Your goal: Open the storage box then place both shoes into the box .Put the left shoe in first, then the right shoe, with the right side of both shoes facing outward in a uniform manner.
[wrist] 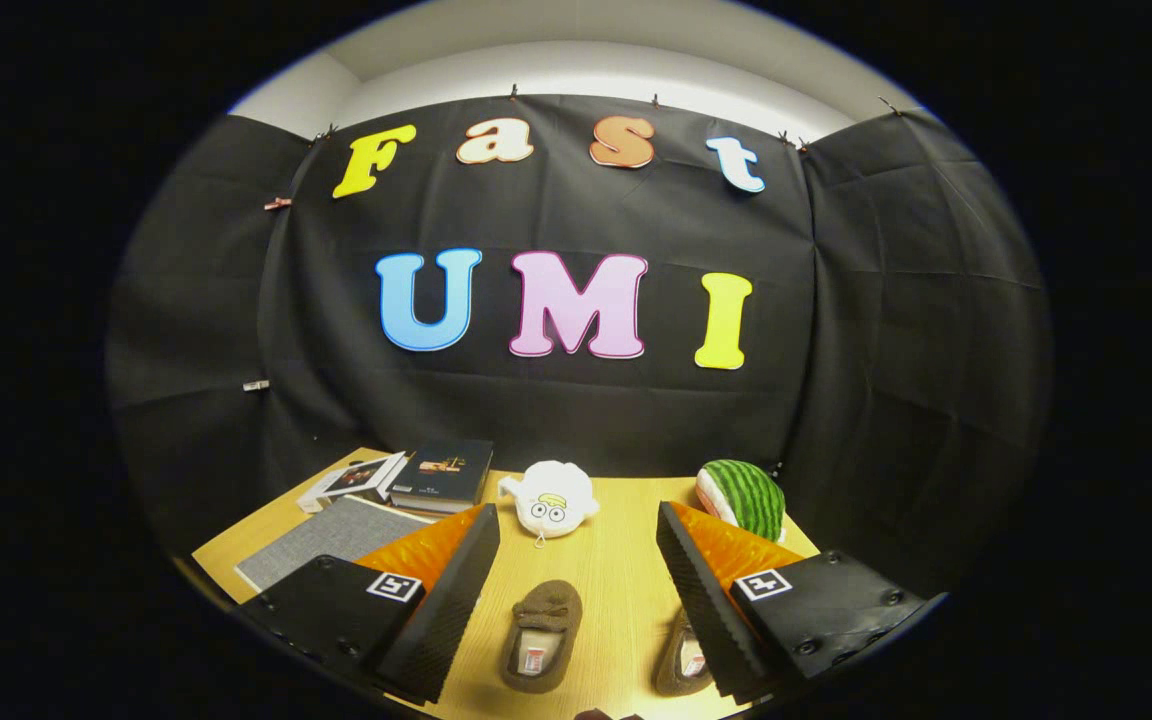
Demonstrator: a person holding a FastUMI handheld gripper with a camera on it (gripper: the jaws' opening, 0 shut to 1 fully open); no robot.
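Two soft slippers [541, 635] [684, 660] below my gripper [576, 600], fingers wide apart, holding nothing. Light, squashy, I judge; pinch the heel rim.

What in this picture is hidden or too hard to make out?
- Second brown shoe, gripper view: one finger of the open hand-held gripper covers most of it.
- Grey storage box: the other finger hides its near corner, so its lid cannot be judged.
- Books: covers too small to make out.
- Watermelon toy: its lower part is behind a finger.
- First brown shoe: insole tag too small.
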